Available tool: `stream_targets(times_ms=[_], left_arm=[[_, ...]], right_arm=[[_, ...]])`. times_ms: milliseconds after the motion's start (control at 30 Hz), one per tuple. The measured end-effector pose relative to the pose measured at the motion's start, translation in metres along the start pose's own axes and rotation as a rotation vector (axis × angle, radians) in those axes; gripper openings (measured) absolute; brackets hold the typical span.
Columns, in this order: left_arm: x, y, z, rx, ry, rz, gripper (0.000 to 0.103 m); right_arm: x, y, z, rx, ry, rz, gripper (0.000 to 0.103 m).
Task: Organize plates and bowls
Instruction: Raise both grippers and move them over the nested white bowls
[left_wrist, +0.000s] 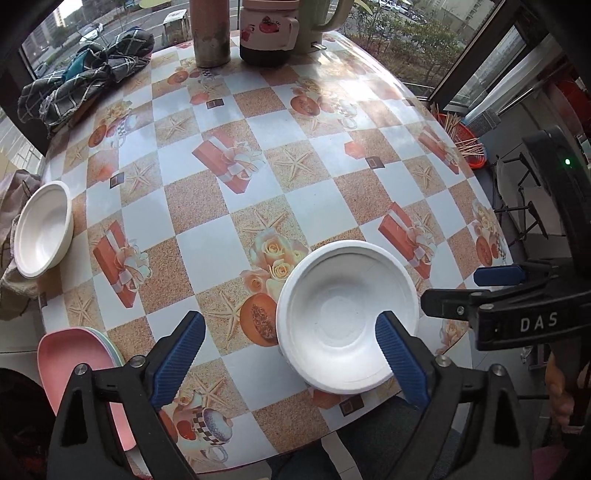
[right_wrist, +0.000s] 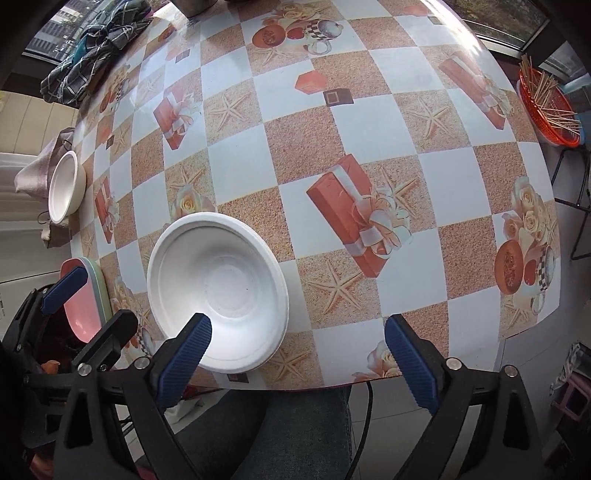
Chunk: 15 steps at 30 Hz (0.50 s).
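A worktop (left_wrist: 258, 206) covered in a glossy checkered cloth printed with starfish, gift boxes and roses carries a white foam bowl (left_wrist: 347, 317) near its front edge. A second white foam bowl (left_wrist: 42, 229) sits at the left edge, pastel plates (left_wrist: 74, 354) stacked at the front-left corner. A crumpled plaid cloth (left_wrist: 88, 74), a metal flask (left_wrist: 211, 33) and a lidded jar (left_wrist: 264, 33) stand at the far side.

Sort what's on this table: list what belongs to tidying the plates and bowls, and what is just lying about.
Belongs to the job:
near white bowl
far white bowl
stack of coloured plates

Just lying about:
checked cloth
metal flask
jar with a tomato picture
orange basket of sticks
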<state>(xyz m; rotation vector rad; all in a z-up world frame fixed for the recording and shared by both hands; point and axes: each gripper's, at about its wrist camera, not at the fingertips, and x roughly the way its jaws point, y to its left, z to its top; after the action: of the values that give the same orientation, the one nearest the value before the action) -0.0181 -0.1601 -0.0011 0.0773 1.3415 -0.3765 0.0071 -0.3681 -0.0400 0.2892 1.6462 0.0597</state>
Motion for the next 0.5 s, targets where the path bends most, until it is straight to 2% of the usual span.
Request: stream_targets(times_ms=[100, 200, 500], left_arm=[[-0.007, 0.014, -0.004, -0.060, -0.025, -0.031, 0.103], [-0.015, 0.029, -0.011, -0.131, -0.041, -0.058, 0.103], [-0.035, 0.076, -0.054, -0.260, -0.015, -0.070, 0.103]], right_arm=[[-0.015, 0.002, -0.001, 0.023, -0.043, 0.025, 0.102], [-0.025, 0.012, -0.001, 0.035, -0.056, 0.086, 0.102], [-0.023, 0.090, -0.014, -0.100, -0.044, 0.159, 0.102]])
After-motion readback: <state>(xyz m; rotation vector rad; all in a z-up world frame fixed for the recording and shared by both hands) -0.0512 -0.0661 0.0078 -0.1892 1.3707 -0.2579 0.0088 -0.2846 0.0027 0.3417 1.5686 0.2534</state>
